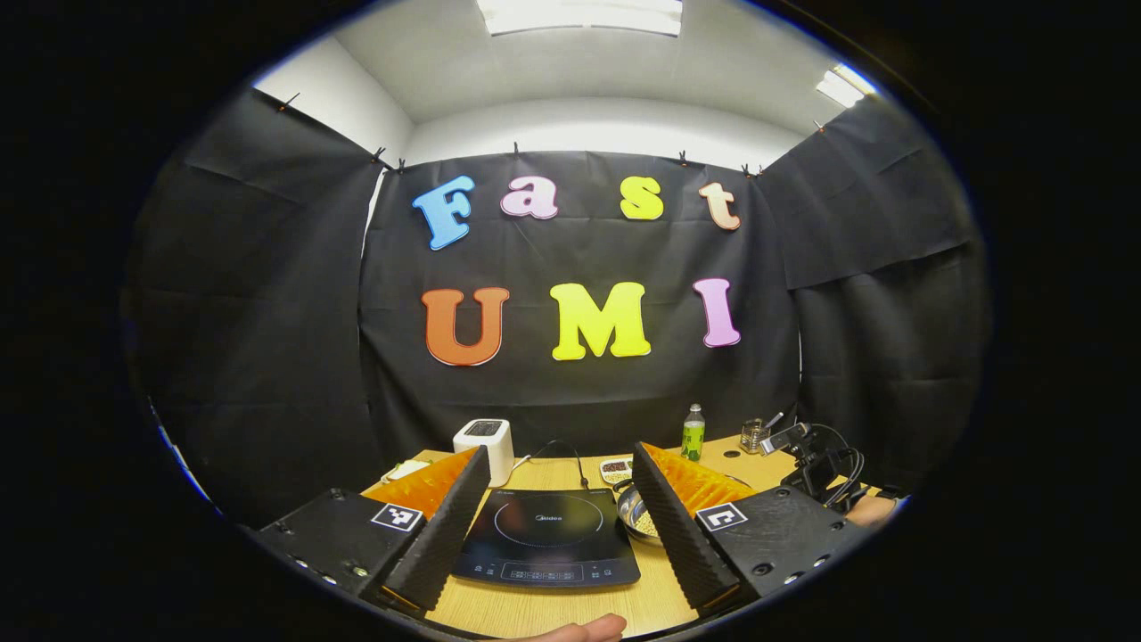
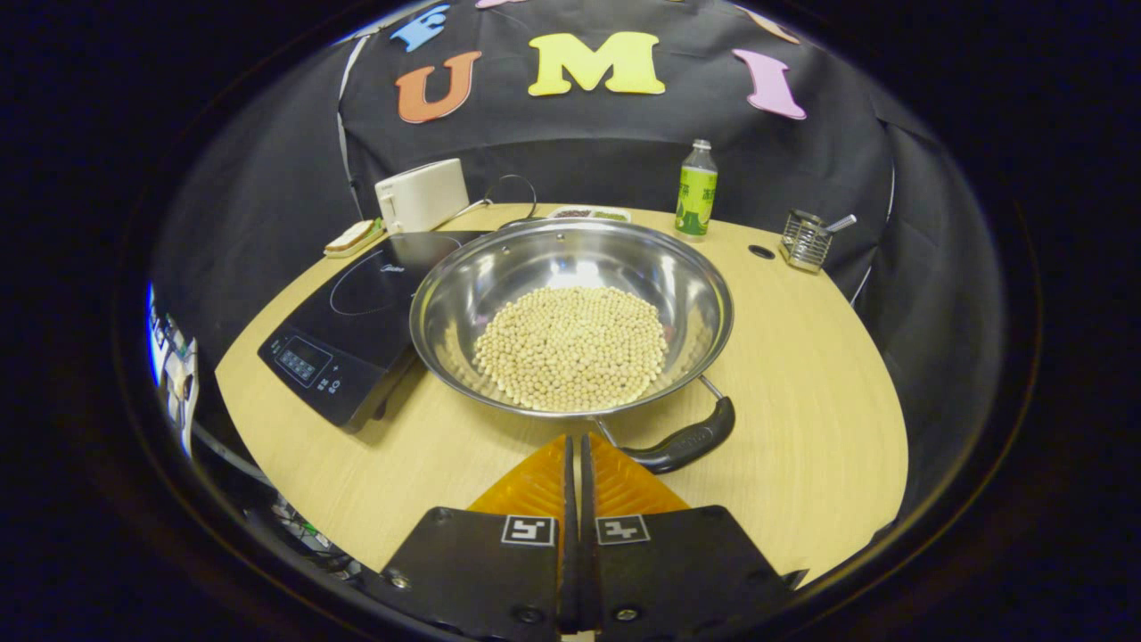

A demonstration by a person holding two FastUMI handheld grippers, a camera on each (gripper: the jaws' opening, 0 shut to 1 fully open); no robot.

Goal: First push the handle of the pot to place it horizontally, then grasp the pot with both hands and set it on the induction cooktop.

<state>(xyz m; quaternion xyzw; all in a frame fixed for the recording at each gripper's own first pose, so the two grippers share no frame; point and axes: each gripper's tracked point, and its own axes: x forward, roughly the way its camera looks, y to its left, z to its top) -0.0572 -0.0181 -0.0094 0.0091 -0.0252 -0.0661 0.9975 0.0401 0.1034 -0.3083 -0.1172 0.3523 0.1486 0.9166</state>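
Note:
A steel pot (image 2: pixel 570 303) holding pale round beans (image 2: pixel 572 346) stands on the wooden table (image 2: pixel 802 374), its left rim over the edge of the black induction cooktop (image 2: pixel 357 312). Its black handle (image 2: pixel 686 441) points toward the near right. My right gripper (image 2: pixel 575 439) is shut with nothing in it, tips just short of the pot's near rim and left of the handle. In the left gripper view my left gripper (image 1: pixel 561 448) is open above the cooktop (image 1: pixel 548 535), empty. A bit of the pot (image 1: pixel 635 515) shows behind its right finger. The right gripper (image 1: pixel 802 459) is farther right.
At the back of the table stand a white appliance (image 2: pixel 422 194), a green bottle (image 2: pixel 696 189), a wire holder (image 2: pixel 807 239) and a small dish (image 2: pixel 588 213). A sponge-like block (image 2: pixel 354 236) lies beside the cooktop. A thumb (image 1: pixel 579 629) shows at the near edge.

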